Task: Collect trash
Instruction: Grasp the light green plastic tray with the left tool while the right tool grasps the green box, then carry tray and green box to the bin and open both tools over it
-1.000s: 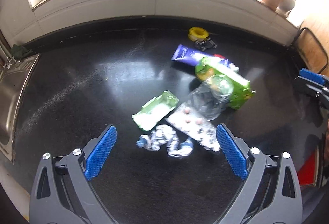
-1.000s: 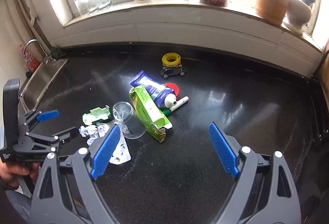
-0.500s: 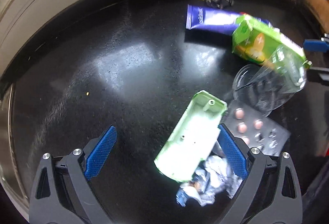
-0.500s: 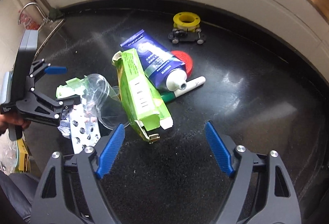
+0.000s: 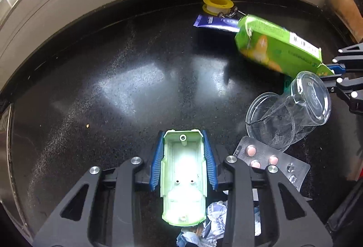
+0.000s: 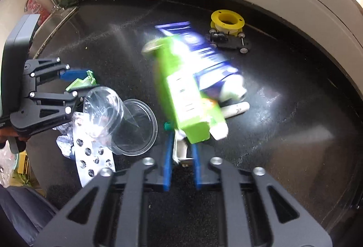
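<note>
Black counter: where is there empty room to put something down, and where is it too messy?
The counter is bare to the right of the green carton and white marker. Another bare stretch runs from the sink edge to the pale green shell. It is crowded around the clear cup, pill strip and crumpled wrapper.

On the surface [image 5: 113, 92], the plastic tray [image 5: 183, 176] lies lengthwise between the closing jaws of the left gripper [image 5: 183, 160], with crumpled wrappers [image 5: 213, 222] just behind it toward the camera and the blister pack [image 5: 270, 160] to its right, partly under the tipped cup [image 5: 292, 111]. Beyond the cup, the carton [image 6: 188, 97] has its near end between the closing jaws of the right gripper [image 6: 181, 154] and lies across the tube [image 6: 204, 54]. The spool [image 6: 226, 20] and toy chassis [image 6: 229, 41] sit farthest back, near the wall.
</note>
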A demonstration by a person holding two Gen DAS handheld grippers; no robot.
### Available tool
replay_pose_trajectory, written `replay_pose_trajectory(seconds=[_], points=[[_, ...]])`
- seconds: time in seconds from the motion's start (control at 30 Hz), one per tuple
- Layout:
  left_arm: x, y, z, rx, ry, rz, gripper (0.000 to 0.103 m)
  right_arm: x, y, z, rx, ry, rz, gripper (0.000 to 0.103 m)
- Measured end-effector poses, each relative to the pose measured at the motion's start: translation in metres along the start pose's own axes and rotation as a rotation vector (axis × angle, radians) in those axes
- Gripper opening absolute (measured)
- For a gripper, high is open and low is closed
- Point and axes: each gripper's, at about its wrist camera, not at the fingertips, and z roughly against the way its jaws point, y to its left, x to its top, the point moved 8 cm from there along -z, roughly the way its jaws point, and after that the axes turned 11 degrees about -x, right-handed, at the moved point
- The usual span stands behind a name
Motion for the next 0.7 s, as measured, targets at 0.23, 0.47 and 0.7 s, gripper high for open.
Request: replay_pose_trajectory(seconds=[0.23, 0.47, 0.7], points=[[-0.007, -0.003, 0.039, 0.049, -0.062, 0.051, 0.033, 0.003, -0.004, 0.037, -0.012, -0.083, -0.044, 0.013], [-0.018, -0.01, 0.101, 0.053, -0.148, 0.177, 0.033, -0.004, -0.005, 0.088, -0.038, -0.179, -0.094, 0.013], [-0.049, -0.037, 0.109, 0.031, -0.138, 0.213, 0.033, -0.03, 0.001, 0.101, -0.063, -0.178, -0.127, 0.013]])
